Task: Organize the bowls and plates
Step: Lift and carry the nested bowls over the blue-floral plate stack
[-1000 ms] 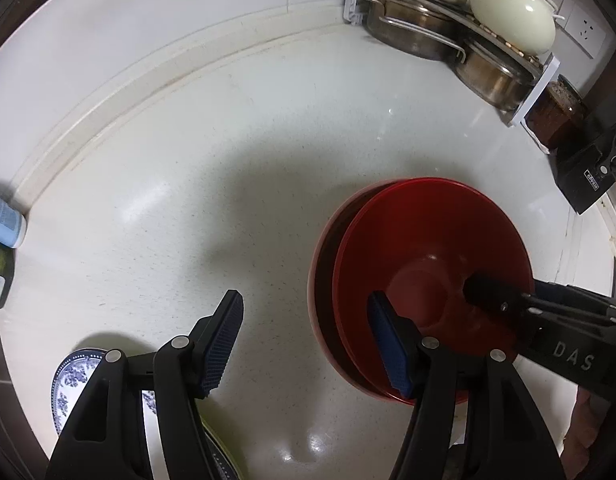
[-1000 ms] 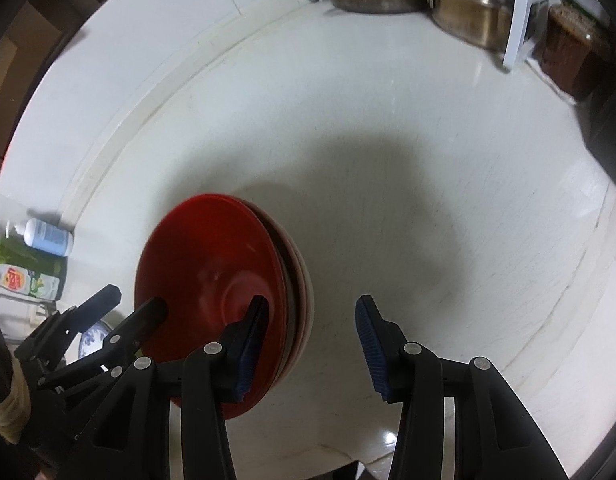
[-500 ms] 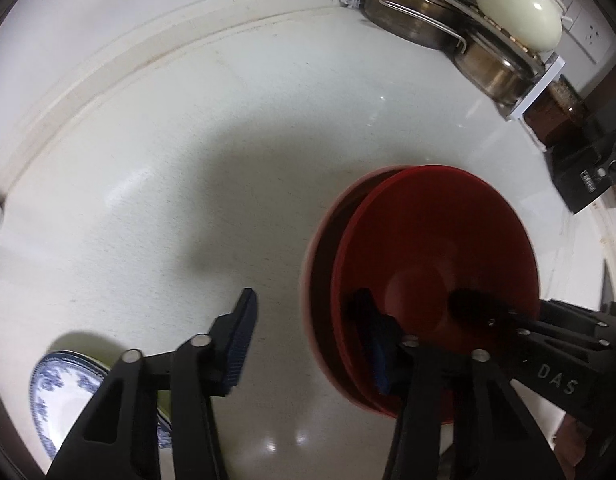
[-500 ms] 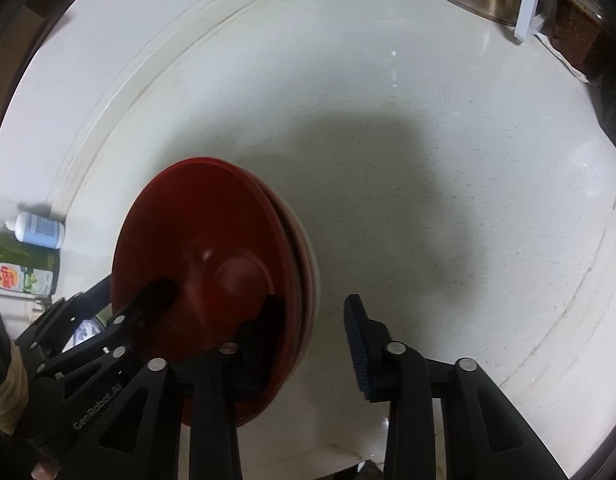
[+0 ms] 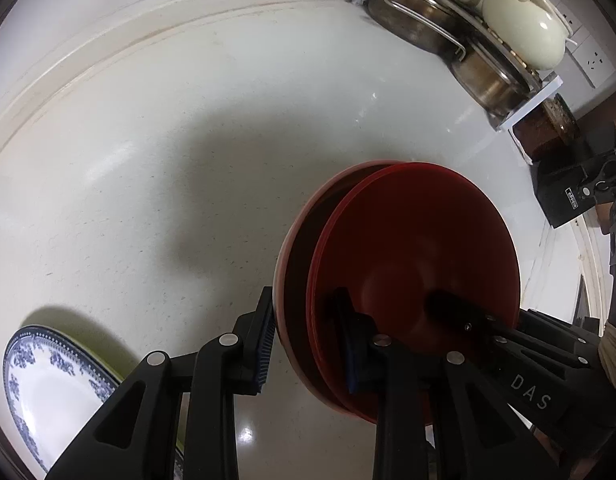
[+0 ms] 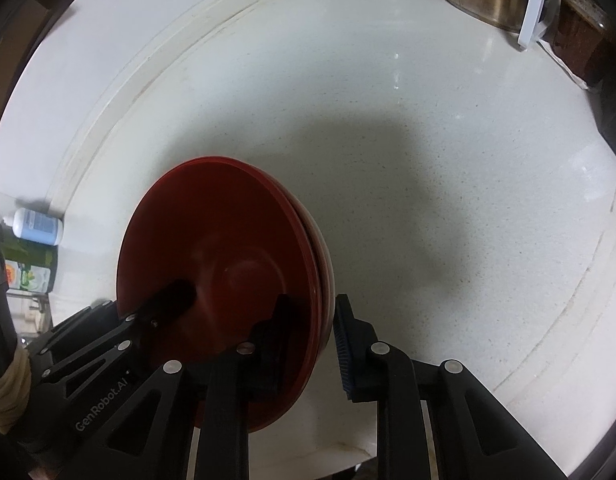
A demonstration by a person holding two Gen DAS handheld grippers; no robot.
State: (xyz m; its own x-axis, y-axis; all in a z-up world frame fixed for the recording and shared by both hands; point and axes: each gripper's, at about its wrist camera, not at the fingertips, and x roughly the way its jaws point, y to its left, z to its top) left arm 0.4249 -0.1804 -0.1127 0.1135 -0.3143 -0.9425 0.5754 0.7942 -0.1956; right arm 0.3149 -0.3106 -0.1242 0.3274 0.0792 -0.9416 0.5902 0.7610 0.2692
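A stack of red bowls (image 5: 419, 248) (image 6: 212, 240) sits on the white counter (image 5: 168, 160), the upper bowl shifted a little off the pale-rimmed lower one. My left gripper (image 5: 308, 340) straddles the stack's left rim, jaws closing: the outer pad is at the pale rim, the inner finger stands inside the bowl, slightly off the wall. My right gripper (image 6: 311, 332) straddles the opposite rim, jaws closing, and its pads lie against the stack's wall. Each view shows the other gripper's finger inside the bowl.
A blue-and-white plate (image 5: 48, 384) lies at the lower left over a green-edged one. A rack of steel pots (image 5: 427, 28) with a cream lid (image 5: 519, 36) stands at the back right, beside a black box (image 5: 567, 196). Bottles (image 6: 38, 226) stand at the far left.
Both grippers have narrowed their jaws around opposite rims of the red bowl stack. The left outer finger came in from well clear of the rim. The hands have barely shifted.
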